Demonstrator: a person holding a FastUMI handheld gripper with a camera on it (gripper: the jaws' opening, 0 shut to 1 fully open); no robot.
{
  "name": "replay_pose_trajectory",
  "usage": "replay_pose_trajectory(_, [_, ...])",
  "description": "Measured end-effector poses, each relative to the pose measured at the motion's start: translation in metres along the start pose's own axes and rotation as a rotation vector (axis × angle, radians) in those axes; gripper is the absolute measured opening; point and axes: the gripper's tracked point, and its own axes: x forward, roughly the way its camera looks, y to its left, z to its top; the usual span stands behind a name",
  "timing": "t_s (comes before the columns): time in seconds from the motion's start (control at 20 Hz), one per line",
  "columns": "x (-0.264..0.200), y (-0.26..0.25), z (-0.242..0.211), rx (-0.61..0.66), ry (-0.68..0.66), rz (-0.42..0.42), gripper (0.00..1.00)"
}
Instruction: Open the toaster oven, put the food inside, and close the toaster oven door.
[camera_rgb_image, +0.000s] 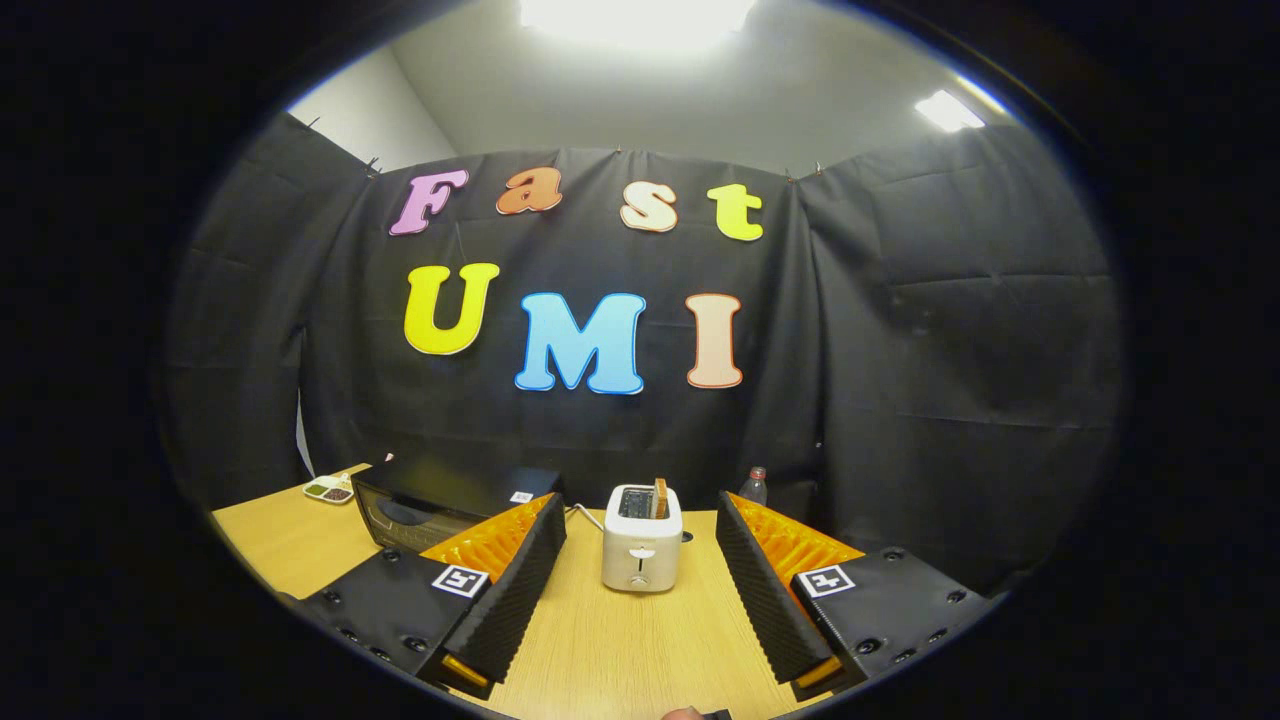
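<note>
While the gripper is held above the near part of the wooden table, its 2 fingers stand wide apart with nothing between them, so no part of the task's load rests on it at this moment. Furthest left, a small white dish with dark and greenish contents sits near the table's far corner, well apart from the fingers; it may be the food, but it is too small to identify. Next to the right, the black toaster oven stands at the back of the table, beyond and partly hidden behind the left finger, with its glass-fronted door facing the near side. The door appears to lie flush against the body, that is, closed. Whether food is inside cannot be read through the glass. This arrangement fits 2 stages: a closed oven awaiting opening, or one closed again after loading. Beyond the gap between the fingers stands a white slot toaster with a brown slice upright in 1 slot; a cord runs from it toward the oven. Further right, beyond the right finger, a small bottle stands against the black booth wall, out of the working path.
</note>
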Motion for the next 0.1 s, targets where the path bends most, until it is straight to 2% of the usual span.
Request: replay_pose_trajectory(0.1, [0.0002, 0.0043, -0.0015, 0.002, 0.009, 0.003, 0.96])
